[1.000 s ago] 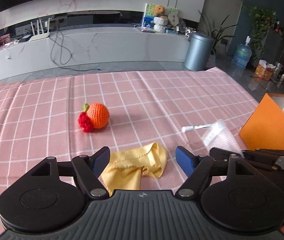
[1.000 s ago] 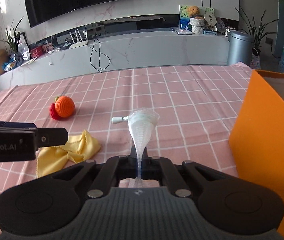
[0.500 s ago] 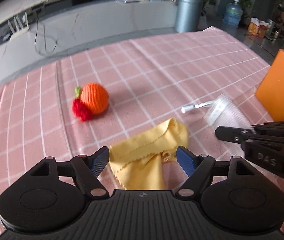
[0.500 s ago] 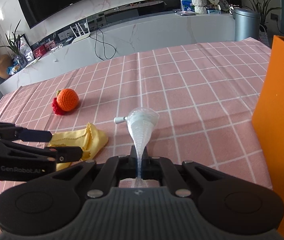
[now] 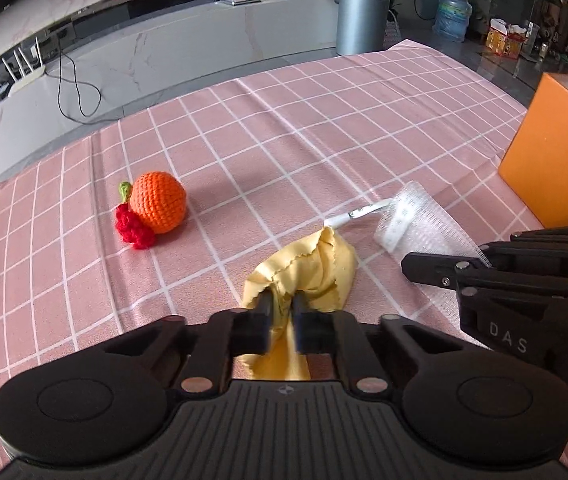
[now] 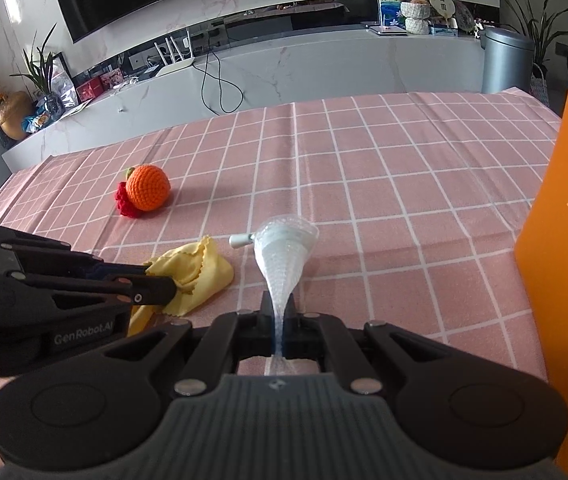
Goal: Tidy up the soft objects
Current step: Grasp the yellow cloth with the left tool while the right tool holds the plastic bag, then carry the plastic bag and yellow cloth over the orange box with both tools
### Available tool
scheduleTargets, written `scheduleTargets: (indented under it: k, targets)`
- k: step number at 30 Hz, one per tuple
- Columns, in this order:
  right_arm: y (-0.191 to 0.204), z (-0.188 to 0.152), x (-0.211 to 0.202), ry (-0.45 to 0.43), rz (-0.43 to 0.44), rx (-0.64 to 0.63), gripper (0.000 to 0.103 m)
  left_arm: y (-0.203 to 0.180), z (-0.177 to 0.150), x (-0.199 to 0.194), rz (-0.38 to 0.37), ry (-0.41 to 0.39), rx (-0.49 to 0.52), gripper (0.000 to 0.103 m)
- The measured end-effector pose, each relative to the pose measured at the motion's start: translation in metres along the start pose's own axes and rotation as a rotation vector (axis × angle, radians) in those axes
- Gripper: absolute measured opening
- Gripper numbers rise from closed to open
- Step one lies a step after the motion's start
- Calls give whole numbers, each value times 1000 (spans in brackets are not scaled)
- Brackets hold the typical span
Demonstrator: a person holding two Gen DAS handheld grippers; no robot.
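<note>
Yellow cloth (image 5: pixel 316 264) sits crumpled near the front edge of the worktop (image 5: pixel 324 128), roughly mid-width, and my left tongs (image 5: pixel 282 314) are pinching its near fold, fingers pressed tight w/ yellow fabric bunched between them. In the right wrist view the same left tongs (image 6: pixel 156 286) come in from the left side, tips buried in the cloth (image 6: pixel 200 270).

My right tongs (image 6: pixel 278 318) are clamped on the narrow end of a clear mesh pouch (image 6: pixel 284 256); it fans out from the fingers into a wide mouth w/ a small white tab sticking out toward the left. Seen from the left wrist cam, the pouch (image 5: pixel 416 224) lies just right of the cloth, its white tab about touching the cloth's far tip, and the right tongs (image 5: pixel 440 270) hold it from the right.

Crochet orange (image 5: pixel 158 202) w/ a green leaf and a red knitted bit against it rests further back and toward the left edge, well apart from cloth & pouch; nothing touches it. In the right wrist view it (image 6: pixel 148 188) sits beyond the left tongs.

Orange box (image 6: pixel 564 248) stands upright at the right edge of the worktop, near the pouch, not touching it. Pink checked tablecloth covers the whole top.
</note>
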State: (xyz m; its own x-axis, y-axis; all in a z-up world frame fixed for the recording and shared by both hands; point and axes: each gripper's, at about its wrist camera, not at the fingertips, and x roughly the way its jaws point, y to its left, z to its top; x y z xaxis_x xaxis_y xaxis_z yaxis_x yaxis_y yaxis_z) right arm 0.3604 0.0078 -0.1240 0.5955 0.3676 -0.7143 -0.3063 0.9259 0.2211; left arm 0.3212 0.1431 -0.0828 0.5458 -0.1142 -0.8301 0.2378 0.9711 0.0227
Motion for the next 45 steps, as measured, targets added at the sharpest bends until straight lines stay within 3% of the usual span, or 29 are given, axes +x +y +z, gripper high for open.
scheduleTargets:
  k: [11,19,28,39,45]
  targets:
    - [2,-2,-32,-33,-8,-1,0,-11,-12,-33,-7,-93,-90,6]
    - [10,-11,-83,-84,37,-30,0,-25,-31,-87,-33,-223,-211,6]
    - [0,-21,-158,-153,68,-55,0,-51,-58,-136,-64,-312,-318,6]
    - [-55,-28,-263,-291,18,-14,0,-117,-48,-172,-187,-407,-239,6]
    - [-100,-32,-294,-299,-31,27,0,-166,-31,-177,-265,-438,-128,6]
